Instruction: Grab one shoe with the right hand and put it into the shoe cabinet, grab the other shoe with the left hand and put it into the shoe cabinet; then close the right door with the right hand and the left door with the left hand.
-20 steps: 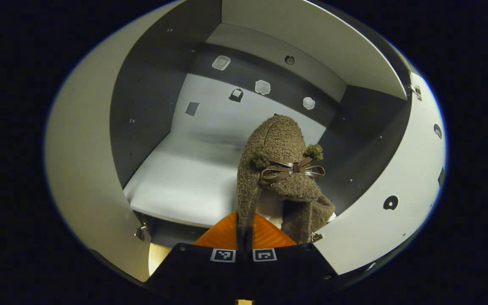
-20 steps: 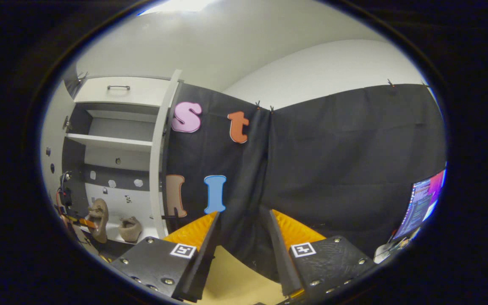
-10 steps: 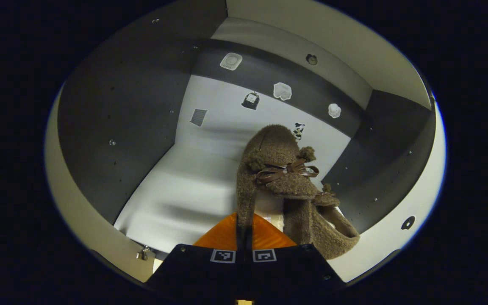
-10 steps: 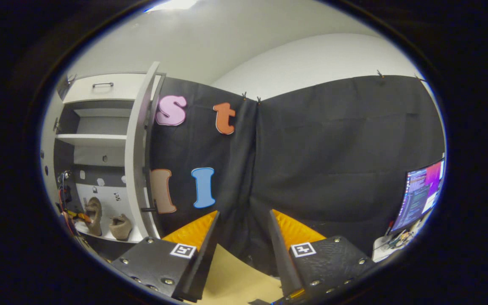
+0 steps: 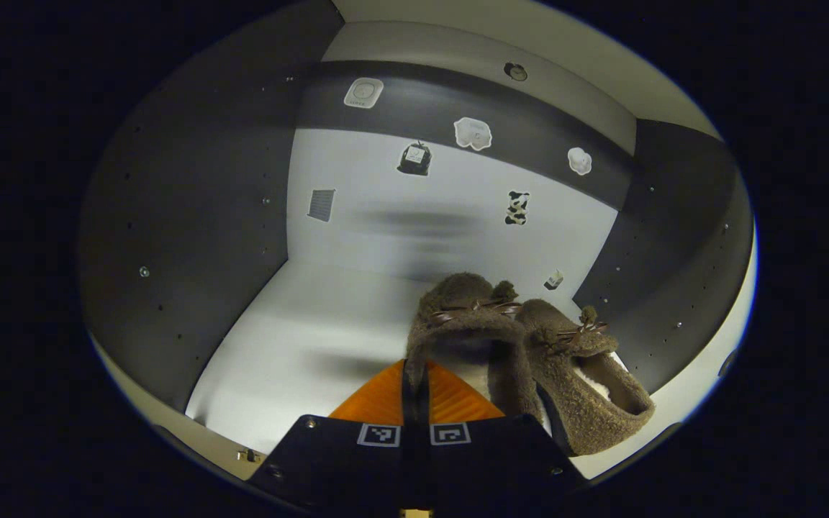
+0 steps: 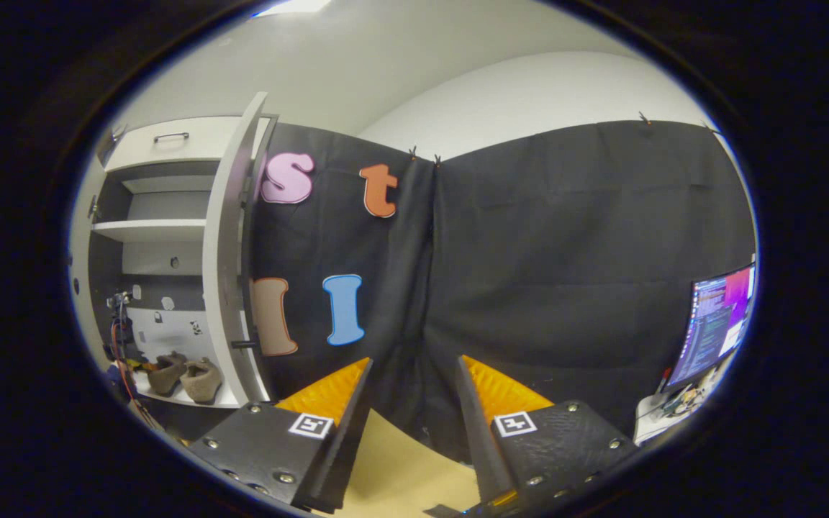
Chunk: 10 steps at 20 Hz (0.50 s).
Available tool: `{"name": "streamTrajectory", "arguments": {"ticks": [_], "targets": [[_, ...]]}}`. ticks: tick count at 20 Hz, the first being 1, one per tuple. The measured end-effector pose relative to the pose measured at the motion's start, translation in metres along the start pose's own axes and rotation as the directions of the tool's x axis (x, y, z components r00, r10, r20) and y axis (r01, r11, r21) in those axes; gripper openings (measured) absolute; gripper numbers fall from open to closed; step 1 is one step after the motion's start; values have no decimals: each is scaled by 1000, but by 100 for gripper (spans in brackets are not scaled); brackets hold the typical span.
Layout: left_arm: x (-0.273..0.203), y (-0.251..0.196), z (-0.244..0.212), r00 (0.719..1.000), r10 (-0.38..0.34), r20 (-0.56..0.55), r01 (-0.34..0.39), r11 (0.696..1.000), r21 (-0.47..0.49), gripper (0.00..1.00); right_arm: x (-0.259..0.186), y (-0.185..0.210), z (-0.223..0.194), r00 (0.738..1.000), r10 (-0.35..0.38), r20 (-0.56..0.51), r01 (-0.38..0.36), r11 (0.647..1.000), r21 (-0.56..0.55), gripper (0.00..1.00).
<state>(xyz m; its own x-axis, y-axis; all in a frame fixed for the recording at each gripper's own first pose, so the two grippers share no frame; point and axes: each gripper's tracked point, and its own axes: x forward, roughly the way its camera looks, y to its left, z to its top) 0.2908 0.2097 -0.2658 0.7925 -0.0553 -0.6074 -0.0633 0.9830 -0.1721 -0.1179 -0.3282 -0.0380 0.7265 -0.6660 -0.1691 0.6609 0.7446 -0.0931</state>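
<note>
Lowered since the earlier frames, the brown shoe (image 5: 458, 324) that had been hanging toe-up was brought down level onto the white shelf (image 5: 299, 338) of the cabinet, and the left claw (image 5: 415, 378) was carried deeper inside. In the left gripper view, that claw was seen pressed together on the shoe's heel rim, both fingers pinching the fuzzy edge. The second shoe (image 5: 587, 374) was found touching it on the right, sole down, close to the dark side wall (image 5: 673, 273). Both shoes were pointed toward the back panel (image 5: 414, 216), where several small stickers (image 5: 472, 133) were stuck.

In the right gripper view, the right claw (image 6: 411, 403) was held spread, with nothing between its fingers, over a tan floor (image 6: 393, 475) and aimed at the black cloth wall (image 6: 565, 273). Off to the left the cabinet (image 6: 162, 237) was seen with its right door (image 6: 231, 252) swung open, edge-on to the camera. The pair of shoes (image 6: 184, 374) was visible side by side on the lower shelf, with the left claw's body at the cabinet's edge beside them. A lit monitor (image 6: 717, 324) was caught at the far right.
</note>
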Motion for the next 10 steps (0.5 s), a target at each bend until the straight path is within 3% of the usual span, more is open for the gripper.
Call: {"name": "streamTrajectory", "arguments": {"ticks": [3,6,7,8,9,10], "targets": [[3,3,1,1000,-4,16,4,1000,-22,7,-1,4,-10,1000,11,-18,-11,1000,0,68],[4,9,7,999,40,21,-41,998,51,28,-3,-1,-14,999,11,-33,-11,1000,-9,68],[3,10,9,999,43,26,-45,996,76,30,-4,-4,-14,999,10,-35,-10,1000,-11,68],[1,9,10,999,41,24,-43,995,88,47,-5,-5,-14,999,7,-35,-7,1000,-11,68],[1,10,10,999,42,26,-44,995,87,55,-6,-8,-15,999,5,-36,-5,1000,-9,68],[-1,12,13,998,52,34,-54,995,83,48,-6,-9,-15,999,5,-37,-5,1000,-7,68]]}}
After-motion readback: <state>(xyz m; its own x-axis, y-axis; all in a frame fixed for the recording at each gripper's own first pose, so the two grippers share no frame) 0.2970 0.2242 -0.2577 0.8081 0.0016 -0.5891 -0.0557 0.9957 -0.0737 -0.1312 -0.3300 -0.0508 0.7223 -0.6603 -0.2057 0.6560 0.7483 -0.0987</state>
